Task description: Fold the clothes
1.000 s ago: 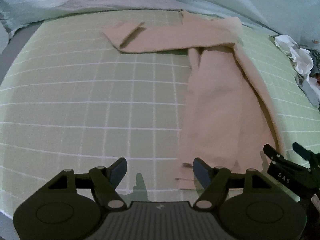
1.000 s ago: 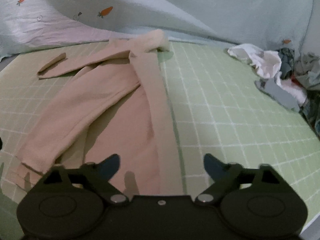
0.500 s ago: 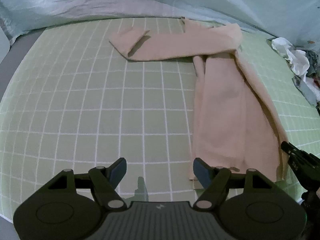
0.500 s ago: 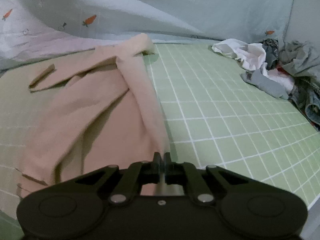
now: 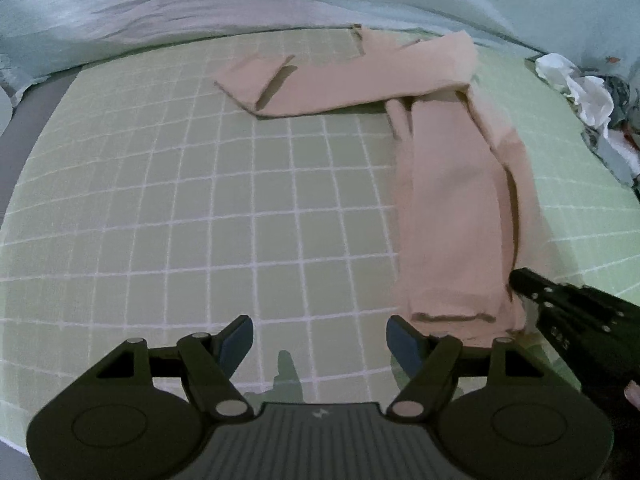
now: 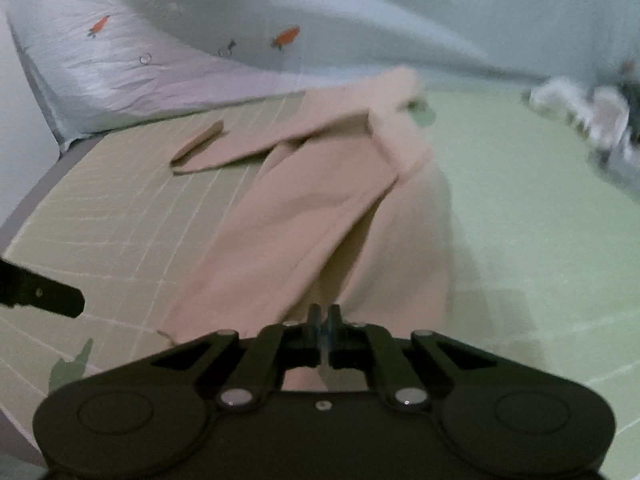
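Pink garment [image 6: 320,216] ahead of right gripper [image 6: 325,320] (clenched on its hem), left gripper [image 5: 320,340] released beside it.

The garment [image 5: 452,200] lies on the mat [image 5: 200,208], its body running from the near edge toward the far edge on the mat's right half, with one sleeve [image 5: 320,80] stretched leftward along the far edge. A quilt [image 5: 160,4] is heaped behind the mat's far edge, and a clothes pile [image 5: 588,96] sits at the far right corner. The left gripper [image 5: 320,338] hangs over the near edge just left of the garment's hem, and the right gripper [image 6: 325,324] is at that hem's right side.
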`<state>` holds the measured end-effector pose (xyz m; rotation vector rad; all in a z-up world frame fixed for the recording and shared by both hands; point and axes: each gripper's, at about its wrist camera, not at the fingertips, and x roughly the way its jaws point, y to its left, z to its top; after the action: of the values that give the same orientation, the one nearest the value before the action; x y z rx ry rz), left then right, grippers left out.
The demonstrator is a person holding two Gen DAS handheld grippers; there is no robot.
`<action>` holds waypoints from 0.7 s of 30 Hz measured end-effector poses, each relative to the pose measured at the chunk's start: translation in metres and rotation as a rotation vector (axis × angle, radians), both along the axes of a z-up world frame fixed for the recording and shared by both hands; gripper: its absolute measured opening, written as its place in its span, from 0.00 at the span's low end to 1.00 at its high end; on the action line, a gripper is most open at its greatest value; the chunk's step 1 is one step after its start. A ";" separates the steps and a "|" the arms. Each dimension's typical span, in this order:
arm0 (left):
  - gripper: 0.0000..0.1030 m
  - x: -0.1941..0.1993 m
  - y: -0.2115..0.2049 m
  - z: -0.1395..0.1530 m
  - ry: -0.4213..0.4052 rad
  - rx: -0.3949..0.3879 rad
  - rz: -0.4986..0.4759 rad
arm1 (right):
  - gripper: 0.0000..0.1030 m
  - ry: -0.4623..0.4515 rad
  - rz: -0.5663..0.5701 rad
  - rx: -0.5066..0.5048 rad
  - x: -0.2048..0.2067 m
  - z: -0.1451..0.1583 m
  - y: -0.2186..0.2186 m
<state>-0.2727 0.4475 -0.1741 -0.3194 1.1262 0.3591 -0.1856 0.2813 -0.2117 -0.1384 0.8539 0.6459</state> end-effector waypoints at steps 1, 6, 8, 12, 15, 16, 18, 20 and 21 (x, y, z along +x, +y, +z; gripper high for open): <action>0.72 -0.002 0.003 0.000 0.005 0.000 0.005 | 0.03 0.022 -0.009 0.002 0.002 -0.006 0.000; 0.72 -0.006 0.015 0.000 0.020 -0.017 0.046 | 0.05 0.045 -0.033 0.027 0.002 -0.006 -0.005; 0.72 -0.005 0.015 0.000 0.018 -0.029 0.049 | 0.14 0.048 -0.029 0.026 0.001 -0.003 -0.008; 0.72 0.006 0.007 0.002 0.004 -0.049 0.023 | 0.29 0.006 -0.031 0.028 -0.001 0.008 -0.015; 0.72 0.018 -0.002 0.002 0.000 -0.054 -0.008 | 0.29 -0.053 -0.043 0.020 0.004 0.017 -0.020; 0.72 0.021 -0.004 0.001 0.000 -0.054 -0.018 | 0.29 -0.071 -0.048 0.017 0.005 0.020 -0.021; 0.72 0.026 -0.007 0.002 0.000 -0.051 -0.029 | 0.28 -0.099 -0.048 0.001 0.011 0.024 -0.020; 0.72 0.031 -0.007 0.003 -0.003 -0.047 -0.029 | 0.26 -0.122 -0.048 -0.017 0.017 0.026 -0.017; 0.73 0.033 -0.006 0.003 -0.006 -0.045 -0.025 | 0.25 -0.131 -0.047 -0.028 0.021 0.027 -0.015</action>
<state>-0.2394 0.4419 -0.1711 -0.3456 1.1330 0.3113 -0.1645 0.2663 -0.1850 -0.1832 0.7376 0.5750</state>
